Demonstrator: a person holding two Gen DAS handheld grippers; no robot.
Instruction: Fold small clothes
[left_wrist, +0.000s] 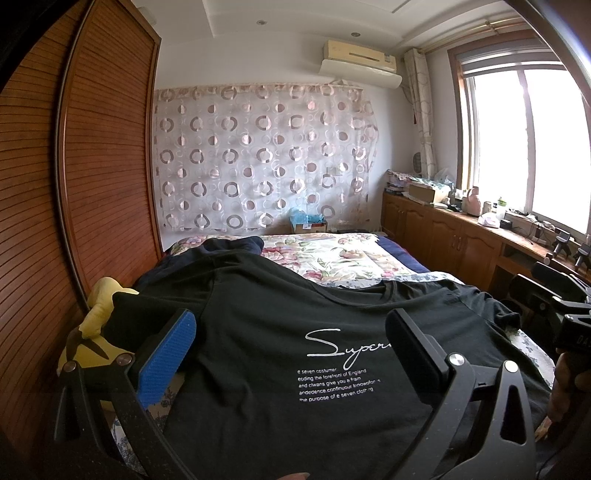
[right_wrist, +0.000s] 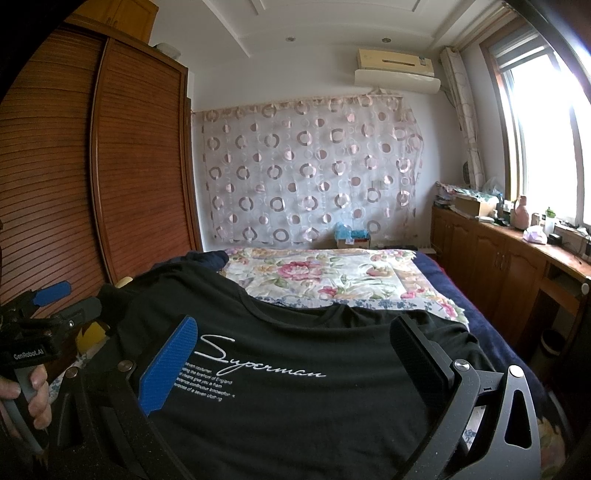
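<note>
bed (right_wrist: 436, 266) | on it: floral quilt (right_wrist: 314, 273), black T-shirt (right_wrist: 295, 406), yellow plush toy (left_wrist: 96, 325)

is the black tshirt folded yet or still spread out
Spread out. The black t-shirt lies flat on the bed, print up, neckline and one sleeve showing, no fold visible. Its bottom hem is out of view.

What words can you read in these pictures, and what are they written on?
"Superman": white script on the black T-shirt.
"e seven costumer... the forefront of England... give you a fram... the purpose of e seven cloth": small lines under it, partly garbled.
"GenRobot.AI": on the left gripper handle.
Letters on the right gripper body: cut off, unreadable.
</note>
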